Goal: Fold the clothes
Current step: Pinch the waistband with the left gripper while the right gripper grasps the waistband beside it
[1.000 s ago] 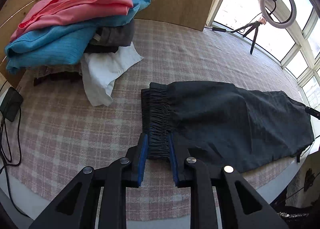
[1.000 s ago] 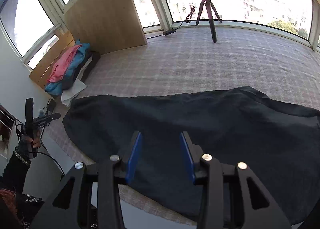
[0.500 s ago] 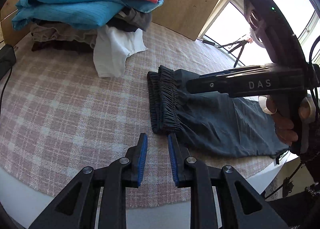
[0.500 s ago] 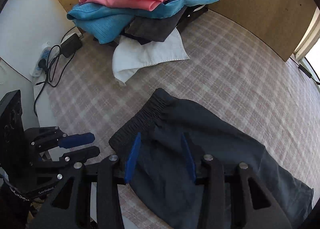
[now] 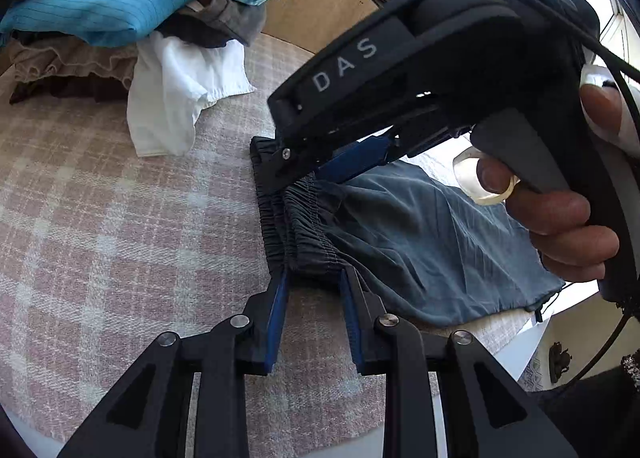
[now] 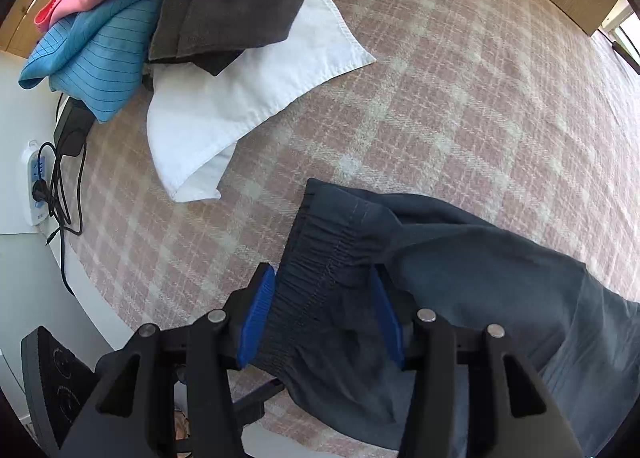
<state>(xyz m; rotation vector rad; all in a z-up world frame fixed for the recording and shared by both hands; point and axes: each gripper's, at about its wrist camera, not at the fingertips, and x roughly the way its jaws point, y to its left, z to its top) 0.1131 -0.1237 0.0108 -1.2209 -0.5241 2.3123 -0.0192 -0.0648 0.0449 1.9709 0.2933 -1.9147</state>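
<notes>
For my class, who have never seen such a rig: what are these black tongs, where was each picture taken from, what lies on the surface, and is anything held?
A person holds two hand-operated grippers, each with a camera looking along its fingers. In the left camera's picture, the left gripper and the right gripper, held by a hand, both meet the waistband of dark shorts. The right camera looks straight down. Both sets of jaws are opening astride the waistband; nothing is lifted. On the checked cloth a pile of clothes waits.

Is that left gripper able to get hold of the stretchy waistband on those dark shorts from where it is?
Probably yes. The left gripper sits at the near corner of the waistband with its jaws opening, and the gathered edge lies just between its tips. The right gripper straddles the band's far end, leaving this corner free.
</notes>
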